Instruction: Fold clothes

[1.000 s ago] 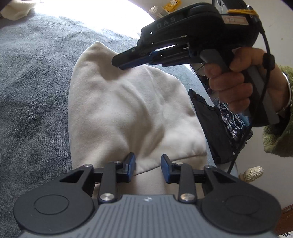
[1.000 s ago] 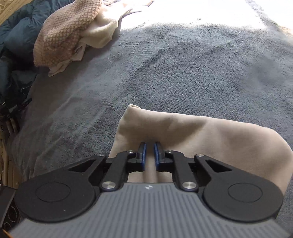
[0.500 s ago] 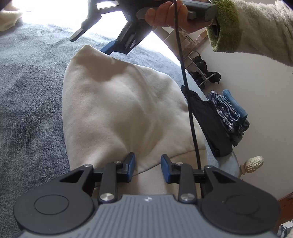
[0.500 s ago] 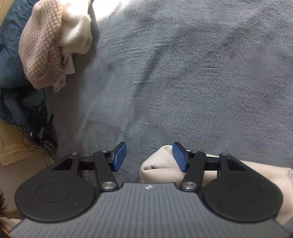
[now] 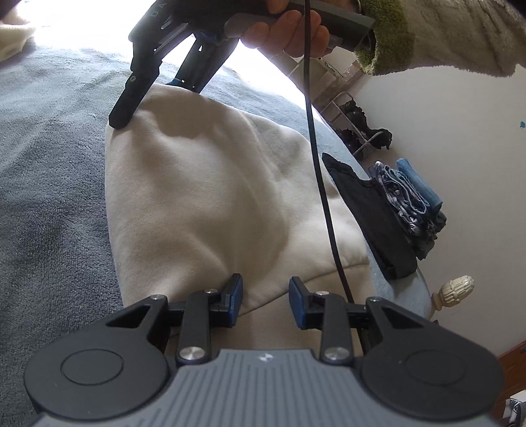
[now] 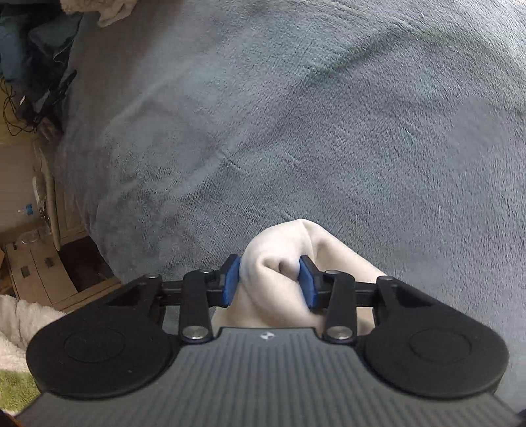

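Observation:
A cream garment [image 5: 203, 203] lies folded on the grey blanket [image 5: 49, 197]. My left gripper [image 5: 265, 305] is open, its blue pads on either side of the near hem, just above the cloth. My right gripper [image 6: 269, 279] points down at the garment's far corner [image 6: 279, 253]; its jaws are part closed with the bunched cream cloth between the pads. In the left wrist view the right gripper [image 5: 157, 95] stands over that far corner, held by a hand in a green-cuffed sleeve.
A stack of folded dark and blue clothes [image 5: 394, 210] sits at the bed's right edge, with a bedpost knob [image 5: 457, 289] below it. A black cable [image 5: 322, 170] hangs across the garment. A pile of clothes [image 6: 98, 13] and boxes [image 6: 39, 269] lie beyond the blanket's left edge.
My right gripper opened, tipped downward over the garment's far corner and has closed in on it, bunching the cloth. My left gripper has stayed open at the near hem.

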### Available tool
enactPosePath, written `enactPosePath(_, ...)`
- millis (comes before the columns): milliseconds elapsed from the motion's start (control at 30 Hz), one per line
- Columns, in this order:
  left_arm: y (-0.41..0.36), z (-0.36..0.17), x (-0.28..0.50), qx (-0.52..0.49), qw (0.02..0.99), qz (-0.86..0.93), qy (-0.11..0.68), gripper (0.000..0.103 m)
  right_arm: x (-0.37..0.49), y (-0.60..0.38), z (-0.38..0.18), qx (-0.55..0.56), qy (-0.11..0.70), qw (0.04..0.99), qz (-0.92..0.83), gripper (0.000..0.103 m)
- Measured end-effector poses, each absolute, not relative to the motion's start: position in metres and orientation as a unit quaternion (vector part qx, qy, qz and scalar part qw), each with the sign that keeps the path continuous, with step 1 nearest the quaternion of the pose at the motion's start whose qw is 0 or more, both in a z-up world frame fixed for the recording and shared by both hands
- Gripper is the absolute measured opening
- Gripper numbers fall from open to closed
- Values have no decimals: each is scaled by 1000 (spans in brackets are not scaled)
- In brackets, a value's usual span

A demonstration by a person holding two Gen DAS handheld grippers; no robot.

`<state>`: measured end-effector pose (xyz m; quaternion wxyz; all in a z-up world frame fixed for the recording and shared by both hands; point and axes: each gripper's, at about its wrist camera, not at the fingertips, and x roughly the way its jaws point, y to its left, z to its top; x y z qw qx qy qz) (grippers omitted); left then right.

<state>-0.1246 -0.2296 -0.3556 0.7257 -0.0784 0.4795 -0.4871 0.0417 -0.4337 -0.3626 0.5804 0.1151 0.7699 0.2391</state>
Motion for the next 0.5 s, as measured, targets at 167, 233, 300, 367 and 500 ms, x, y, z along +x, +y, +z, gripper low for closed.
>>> enactPosePath(167,-232,-358,-124,-79,726,-491,475,32,14,-430,-351,106,714,637,272,30)
enactPosePath(233,-233,-359,-125,-78,727,-492,472,32,4,-434,-348,121,687,659,280,28)
enactPosePath(300,-235,-359,-126,-75,728,-493,470,32,-4,-441,-349,147,663,679,278,28)
enactPosePath(367,-237,-359,-126,-71,729,-495,468,32,-7,-457,-354,185,640,695,270,27)
enactPosePath(500,-241,-357,-125,-61,725,-501,469,32,-10,-474,-354,234,625,708,232,29)
